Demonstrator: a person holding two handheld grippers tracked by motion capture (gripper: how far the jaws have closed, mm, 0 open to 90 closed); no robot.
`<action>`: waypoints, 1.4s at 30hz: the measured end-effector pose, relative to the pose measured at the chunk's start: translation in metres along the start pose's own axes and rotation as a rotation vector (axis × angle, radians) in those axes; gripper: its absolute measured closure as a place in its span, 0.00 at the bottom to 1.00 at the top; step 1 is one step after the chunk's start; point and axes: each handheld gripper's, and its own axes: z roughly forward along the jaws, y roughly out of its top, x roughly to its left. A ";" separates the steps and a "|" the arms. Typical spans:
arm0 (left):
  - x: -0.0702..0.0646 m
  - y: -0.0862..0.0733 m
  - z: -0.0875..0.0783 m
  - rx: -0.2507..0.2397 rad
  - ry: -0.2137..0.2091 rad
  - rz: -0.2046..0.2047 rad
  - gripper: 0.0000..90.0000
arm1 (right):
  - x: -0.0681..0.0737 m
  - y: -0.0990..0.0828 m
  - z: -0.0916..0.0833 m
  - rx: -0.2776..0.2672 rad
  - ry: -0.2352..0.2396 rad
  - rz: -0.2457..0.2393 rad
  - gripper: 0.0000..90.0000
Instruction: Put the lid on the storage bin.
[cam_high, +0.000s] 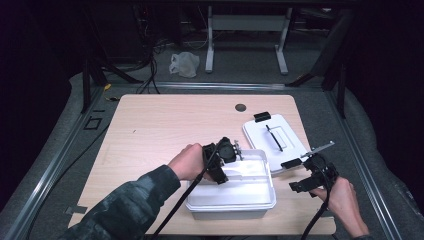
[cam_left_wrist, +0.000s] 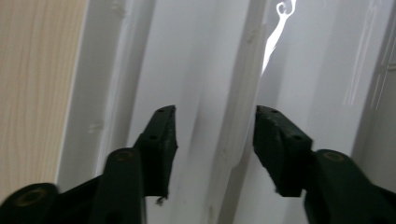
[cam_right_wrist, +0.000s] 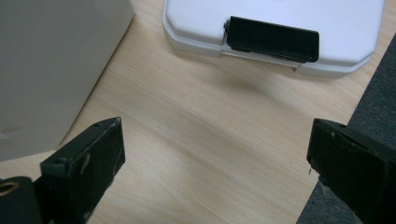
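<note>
An open white plastic bin (cam_high: 260, 202) stands at the table's front middle. My left gripper (cam_high: 223, 167) reaches into it over the left rim. In the left gripper view that gripper (cam_left_wrist: 215, 130) is open just above the bin's white floor (cam_left_wrist: 322, 70), and a long white ridge or piece (cam_left_wrist: 243, 93) runs between the jaws without touching them; I cannot tell what it is. The bin's lid (cam_high: 287, 131) lies flat to the right. My right gripper (cam_high: 305, 175) is open over bare wood near the lid's front corner. Ahead of it (cam_right_wrist: 217, 135) is the lid's black latch (cam_right_wrist: 273, 39).
The bin's outer wall (cam_right_wrist: 56, 60) stands close on the right gripper's left. The table's right edge and grey floor (cam_right_wrist: 373, 98) are just beyond its right jaw. A second black latch (cam_high: 262, 116) sits on the lid's far end. The table's back left (cam_high: 165, 120) is bare wood.
</note>
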 end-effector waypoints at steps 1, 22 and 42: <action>0.002 -0.004 -0.003 -0.002 0.011 -0.019 0.37 | 0.000 0.000 0.000 0.002 -0.001 0.000 0.04; 0.036 -0.165 -0.027 -0.090 0.200 -0.537 0.00 | -0.004 0.021 0.007 0.037 -0.054 -0.024 0.05; 0.030 -0.208 0.011 -0.065 0.199 -0.656 0.00 | -0.021 0.097 0.037 0.076 -0.064 -0.036 0.06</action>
